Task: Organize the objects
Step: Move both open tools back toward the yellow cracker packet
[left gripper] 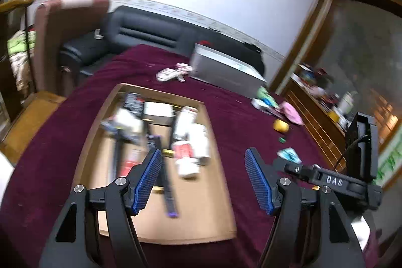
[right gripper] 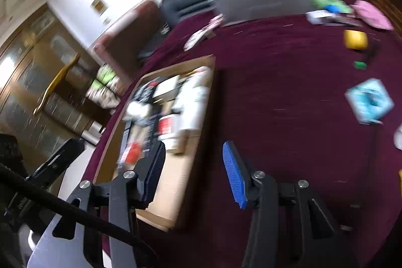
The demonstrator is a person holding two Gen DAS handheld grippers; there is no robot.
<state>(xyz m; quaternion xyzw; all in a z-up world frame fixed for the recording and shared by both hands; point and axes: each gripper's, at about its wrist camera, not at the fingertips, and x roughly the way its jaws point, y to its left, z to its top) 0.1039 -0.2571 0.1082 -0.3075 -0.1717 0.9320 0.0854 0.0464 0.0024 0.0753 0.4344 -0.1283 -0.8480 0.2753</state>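
Note:
A shallow cardboard box lies on a maroon cloth and holds several items: white bottles, a black strip and small packets. My left gripper is open and empty above the box's near end. The box also shows in the right wrist view. My right gripper is open and empty over the box's right edge. Loose on the cloth to the right lie a yellow object, a small green piece and a light blue packet. Both views are blurred.
A grey box stands at the back of the cloth, with white-pink packets beside it. A pink item and green-white packets lie at the right. A black sofa is behind. The other gripper's body shows at right.

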